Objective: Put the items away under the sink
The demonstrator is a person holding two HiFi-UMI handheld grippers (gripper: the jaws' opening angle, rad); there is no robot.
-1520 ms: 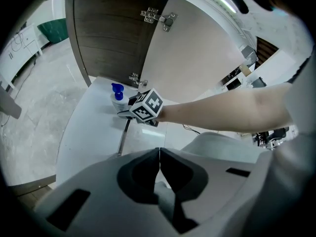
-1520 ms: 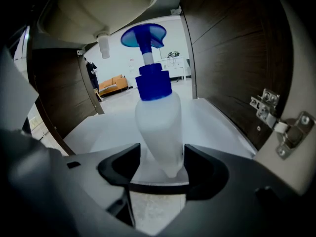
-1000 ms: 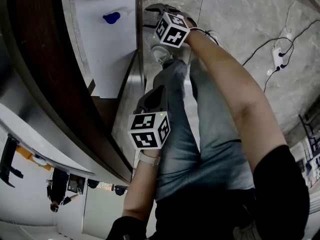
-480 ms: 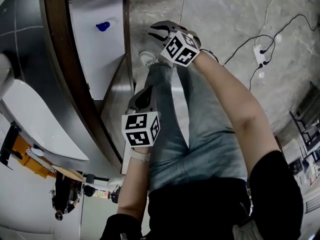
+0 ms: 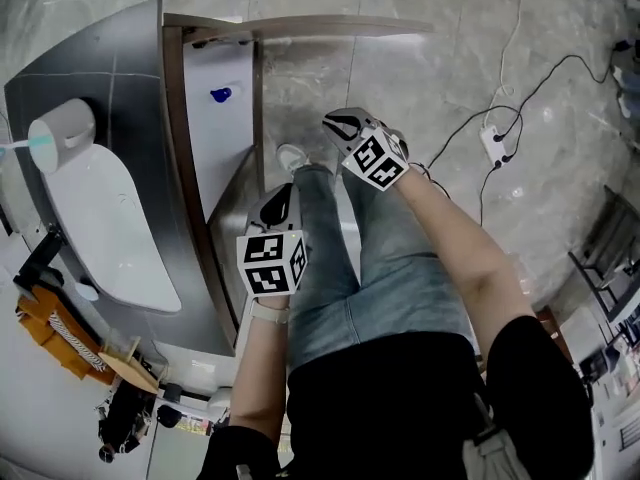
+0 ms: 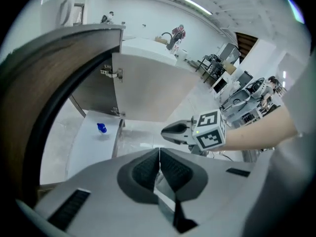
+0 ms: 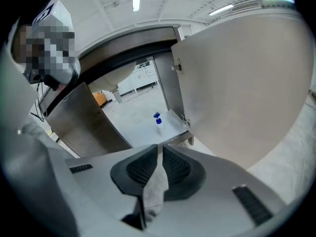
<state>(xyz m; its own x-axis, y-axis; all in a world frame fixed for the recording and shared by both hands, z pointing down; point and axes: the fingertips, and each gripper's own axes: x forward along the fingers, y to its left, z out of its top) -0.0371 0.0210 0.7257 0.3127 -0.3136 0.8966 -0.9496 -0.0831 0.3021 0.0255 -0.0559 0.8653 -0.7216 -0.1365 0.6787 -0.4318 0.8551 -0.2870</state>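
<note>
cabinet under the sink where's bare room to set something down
The white cabinet floor is nearly all bare. Only the blue item sits on it, toward the open door; the rest, away from the door, is free.

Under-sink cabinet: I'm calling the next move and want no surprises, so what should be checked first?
1. Cabinet door open: ok, it is swung wide.
2. Room on the cabinet floor: ok, only a small blue item sits on it.
3. Left gripper free: ok, jaws shut with nothing between them.
4. Right gripper load: not ok to call it empty; its jaws are shut on a pale scrap, and what that is cannot be told.
5. Both grippers outside the cabinet: ok, they hang in front of the opening.
6. Further items waiting to be stowed: cannot tell.
</note>
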